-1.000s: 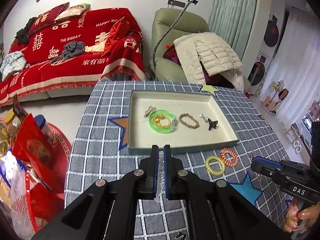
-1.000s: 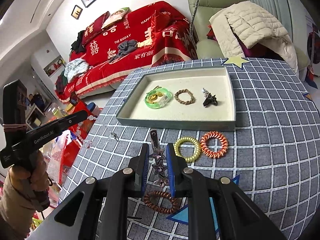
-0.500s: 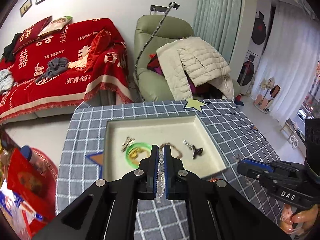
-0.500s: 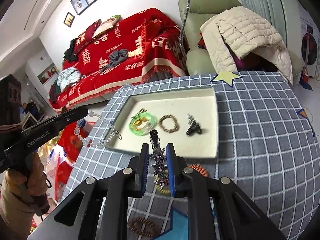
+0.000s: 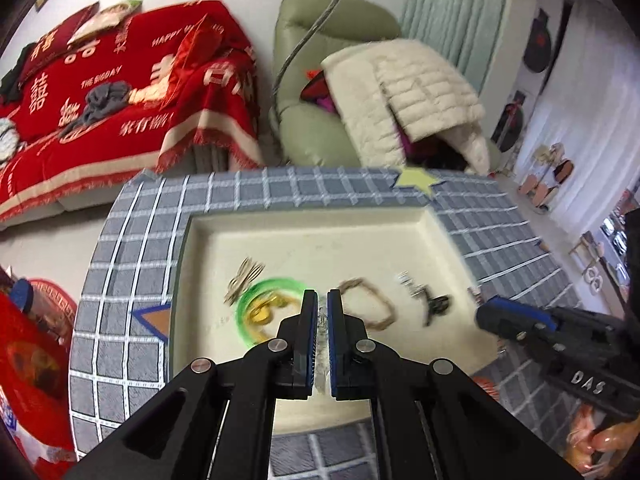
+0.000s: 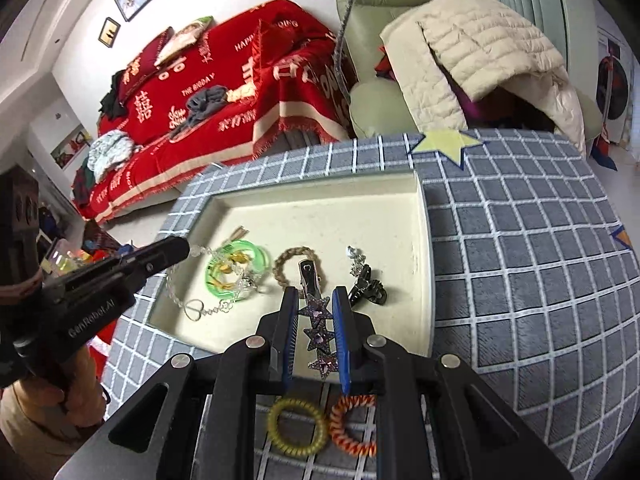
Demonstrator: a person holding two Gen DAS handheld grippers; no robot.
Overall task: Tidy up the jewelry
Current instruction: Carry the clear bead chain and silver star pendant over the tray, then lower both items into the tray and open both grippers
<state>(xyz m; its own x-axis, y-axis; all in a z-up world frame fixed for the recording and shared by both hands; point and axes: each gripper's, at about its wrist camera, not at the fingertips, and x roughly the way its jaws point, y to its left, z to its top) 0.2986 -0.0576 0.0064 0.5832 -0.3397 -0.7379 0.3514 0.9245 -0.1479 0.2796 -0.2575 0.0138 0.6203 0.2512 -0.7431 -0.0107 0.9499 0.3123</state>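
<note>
White letters "DAS" stand on the right gripper [image 5: 516,322] body, seen low and right of the left claw. "GenRobot.AI" runs along the left gripper [image 6: 188,249] body, left of the right claw. Far behind both claws, the red throw [image 6: 224,80] carries "THE BIGDAY" — plus a partial "HAPP…" — among large Chinese characters.

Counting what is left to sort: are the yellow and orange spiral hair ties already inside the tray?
No, the yellow hair tie and orange hair tie lie on the checked cloth, outside the tray.
</note>
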